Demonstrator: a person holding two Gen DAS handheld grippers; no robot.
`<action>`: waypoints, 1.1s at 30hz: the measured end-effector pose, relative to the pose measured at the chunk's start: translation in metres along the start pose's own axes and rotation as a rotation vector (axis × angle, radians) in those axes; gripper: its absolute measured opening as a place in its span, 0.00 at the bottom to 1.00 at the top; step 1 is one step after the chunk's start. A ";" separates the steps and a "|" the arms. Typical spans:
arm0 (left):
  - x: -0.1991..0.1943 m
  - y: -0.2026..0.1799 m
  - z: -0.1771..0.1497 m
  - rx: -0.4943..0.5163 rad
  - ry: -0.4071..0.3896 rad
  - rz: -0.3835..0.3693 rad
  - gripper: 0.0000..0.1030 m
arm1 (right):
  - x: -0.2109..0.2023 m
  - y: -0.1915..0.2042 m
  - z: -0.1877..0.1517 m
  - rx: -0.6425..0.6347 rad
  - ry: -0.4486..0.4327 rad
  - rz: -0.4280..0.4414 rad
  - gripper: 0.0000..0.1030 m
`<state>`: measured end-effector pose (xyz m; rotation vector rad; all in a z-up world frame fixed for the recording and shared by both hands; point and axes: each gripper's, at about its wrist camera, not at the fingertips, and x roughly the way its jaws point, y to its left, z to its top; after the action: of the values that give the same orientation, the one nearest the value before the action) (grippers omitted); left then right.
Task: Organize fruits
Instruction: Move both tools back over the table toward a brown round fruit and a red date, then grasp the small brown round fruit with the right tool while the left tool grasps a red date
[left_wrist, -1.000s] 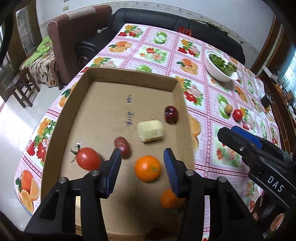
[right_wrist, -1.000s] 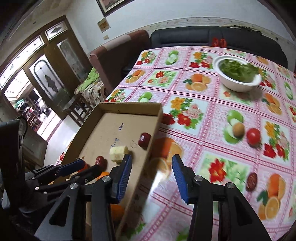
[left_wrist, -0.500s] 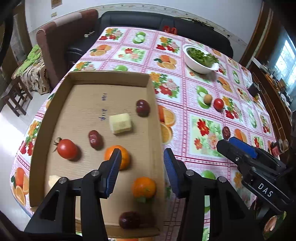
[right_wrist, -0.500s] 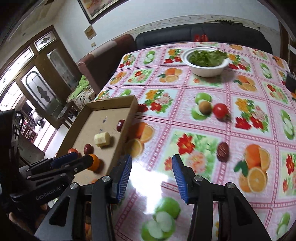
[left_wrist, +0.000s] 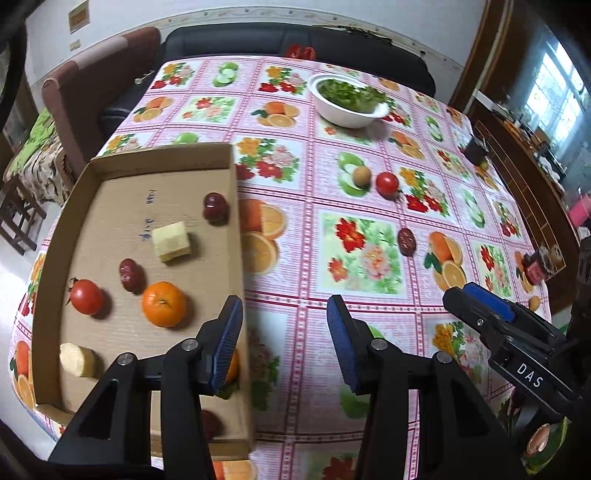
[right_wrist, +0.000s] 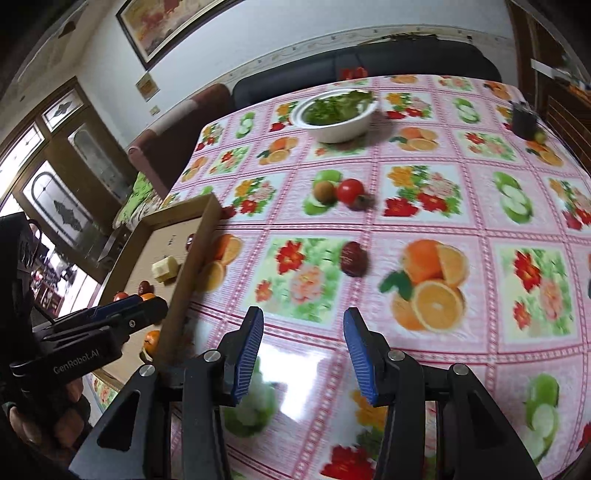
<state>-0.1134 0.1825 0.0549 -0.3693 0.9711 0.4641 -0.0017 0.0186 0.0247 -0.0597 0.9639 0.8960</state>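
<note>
- Tongs first: we see the left tongs (left_wrist: 284, 347) parted about halfway, grasping nothing, their tips over the box's right wall and the bare cloth beside it.
- We see the right tongs (right_wrist: 303, 354) likewise released, with only the patterned cloth between the blue pads (right_wrist: 248, 354); they touch no fruit.
- We find the cardboard box (left_wrist: 236, 229) at the counter's (left_wrist: 369, 302) left edge, holding an orange (left_wrist: 163, 303), a tomato (left_wrist: 85, 296), two dark red fruits (left_wrist: 130, 273), a pale yellow chunk (left_wrist: 171, 242) and a pale piece (left_wrist: 75, 359) near its front left corner. Another orange sits partly hidden behind the left tongs.
- We count three loose fruits out on the counter: a dark red date-like fruit (right_wrist: 352, 257) near the middle, directly ahead of the right tongs, and further back a red tomato (right_wrist: 349, 191) just beside a small brown fruit (right_wrist: 324, 192).
- We note a white bowl of greens (right_wrist: 338, 114) towards the far edge, and a dark cup (right_wrist: 523, 119) near the far right corner.
</note>
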 end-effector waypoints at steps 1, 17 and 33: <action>0.001 -0.003 0.000 0.005 0.002 -0.002 0.44 | -0.003 -0.006 -0.002 0.012 -0.001 -0.005 0.46; 0.014 -0.059 0.003 0.086 0.015 -0.085 0.44 | -0.045 -0.079 -0.036 0.151 -0.053 -0.131 0.46; 0.054 -0.111 0.024 0.117 0.031 -0.143 0.44 | -0.122 -0.185 -0.066 0.351 -0.173 -0.371 0.46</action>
<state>-0.0114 0.1126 0.0315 -0.3389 0.9901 0.2708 0.0487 -0.2066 0.0131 0.1330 0.8984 0.3775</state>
